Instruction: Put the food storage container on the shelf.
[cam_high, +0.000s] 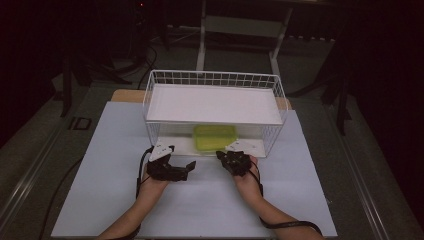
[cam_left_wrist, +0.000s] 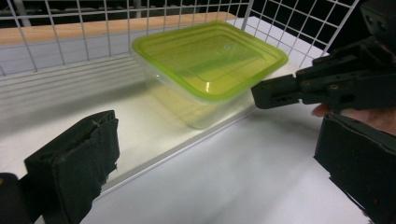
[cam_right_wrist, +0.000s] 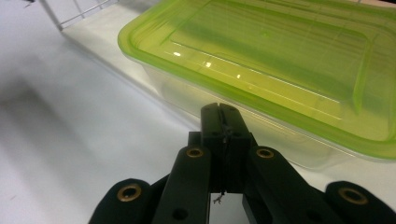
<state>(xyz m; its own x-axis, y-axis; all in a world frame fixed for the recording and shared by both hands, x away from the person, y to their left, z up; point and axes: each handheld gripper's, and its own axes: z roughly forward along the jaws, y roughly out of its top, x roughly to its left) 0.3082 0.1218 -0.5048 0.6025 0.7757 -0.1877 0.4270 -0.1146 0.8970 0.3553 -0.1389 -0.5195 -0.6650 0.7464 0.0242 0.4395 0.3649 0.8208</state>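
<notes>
A clear plastic container with a yellow-green lid (cam_high: 215, 137) (cam_left_wrist: 210, 60) (cam_right_wrist: 280, 60) sits on the bottom board of a white wire rack (cam_high: 215, 77), under its upper shelf. My left gripper (cam_high: 182, 162) (cam_left_wrist: 217, 149) rests on the table just in front of the rack, left of the container, open wide with nothing between its jaws. My right gripper (cam_high: 225, 156) (cam_right_wrist: 223, 112) is shut on nothing, its tip level and right at the container's near wall. Whether it touches the wall I cannot tell. The left gripper view has the right gripper (cam_left_wrist: 280, 91) beside the container's near corner.
A white sheet (cam_high: 200, 205) covers the table in front of the rack. The rack's flat white upper shelf (cam_high: 215, 102) overhangs the container, and wire walls close its back and sides (cam_left_wrist: 60, 28). The surroundings beyond the table are dark.
</notes>
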